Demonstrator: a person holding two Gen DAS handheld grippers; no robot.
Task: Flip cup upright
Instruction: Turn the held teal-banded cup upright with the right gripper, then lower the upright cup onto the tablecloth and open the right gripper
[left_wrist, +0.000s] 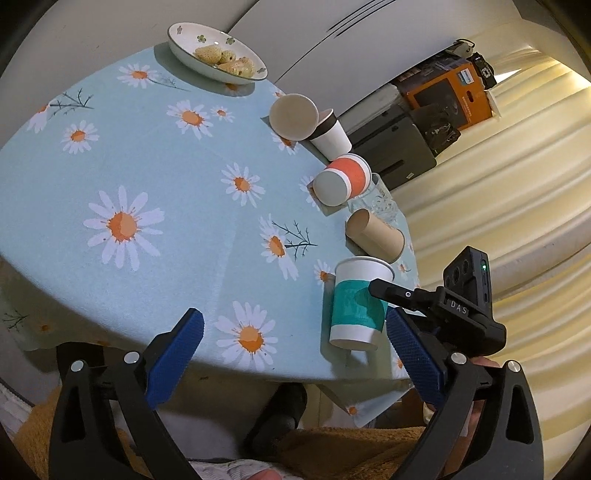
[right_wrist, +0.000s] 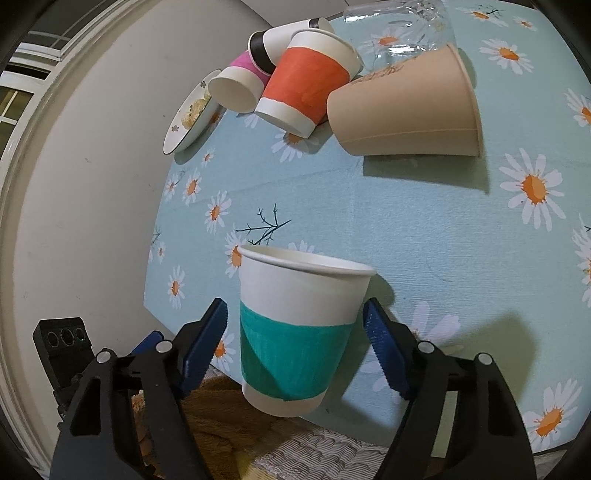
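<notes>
A white paper cup with a teal band (right_wrist: 295, 332) stands upright, mouth up, near the table's front edge; it also shows in the left wrist view (left_wrist: 356, 306). My right gripper (right_wrist: 295, 328) is open, its blue pads on either side of the cup with small gaps, not touching. My left gripper (left_wrist: 295, 328) is open and empty, over the table's front edge, left of the cup. Upside-down cups stand behind: a tan one (right_wrist: 406, 107), an orange-banded one (right_wrist: 306, 81), a pink one (right_wrist: 236, 85).
A black-and-white cup (right_wrist: 269, 42) and a clear glass (right_wrist: 399, 29) crowd the same row. A floral plate with food (left_wrist: 218, 51) sits at the far edge. The daisy tablecloth (left_wrist: 147, 166) covers the round table. Boxes (left_wrist: 443, 96) and a curtain stand beyond.
</notes>
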